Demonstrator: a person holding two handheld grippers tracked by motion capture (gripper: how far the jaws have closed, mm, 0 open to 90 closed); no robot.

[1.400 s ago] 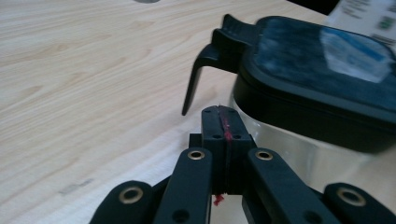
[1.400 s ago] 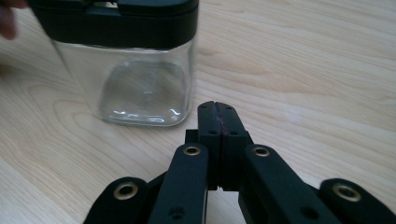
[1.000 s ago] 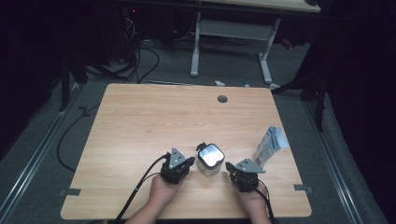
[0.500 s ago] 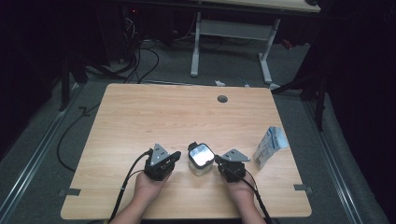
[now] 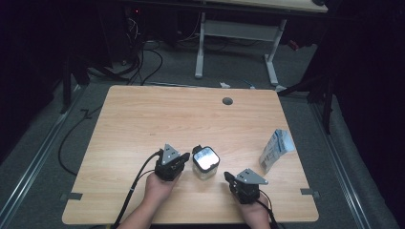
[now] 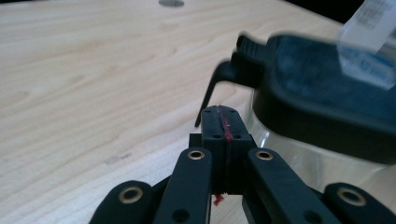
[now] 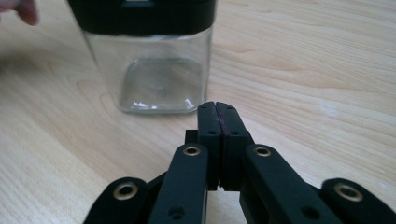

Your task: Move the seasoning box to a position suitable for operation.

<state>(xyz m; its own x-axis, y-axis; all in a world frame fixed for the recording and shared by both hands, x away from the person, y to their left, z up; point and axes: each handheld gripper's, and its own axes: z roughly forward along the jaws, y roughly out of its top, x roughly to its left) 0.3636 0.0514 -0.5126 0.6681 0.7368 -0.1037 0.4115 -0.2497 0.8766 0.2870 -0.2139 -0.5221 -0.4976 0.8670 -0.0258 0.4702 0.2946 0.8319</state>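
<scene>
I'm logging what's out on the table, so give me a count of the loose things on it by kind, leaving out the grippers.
Clear square jar with a black lid: 1
Blue and white carton: 1
Total: 2

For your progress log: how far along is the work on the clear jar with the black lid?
Done: nothing visible; the jar stands upright on the table, black lid on. In hand: both tools are shut and empty, the left tool beside the lid, the right tool short of the glass. Left: gripping the jar; pouch untouched.
</scene>
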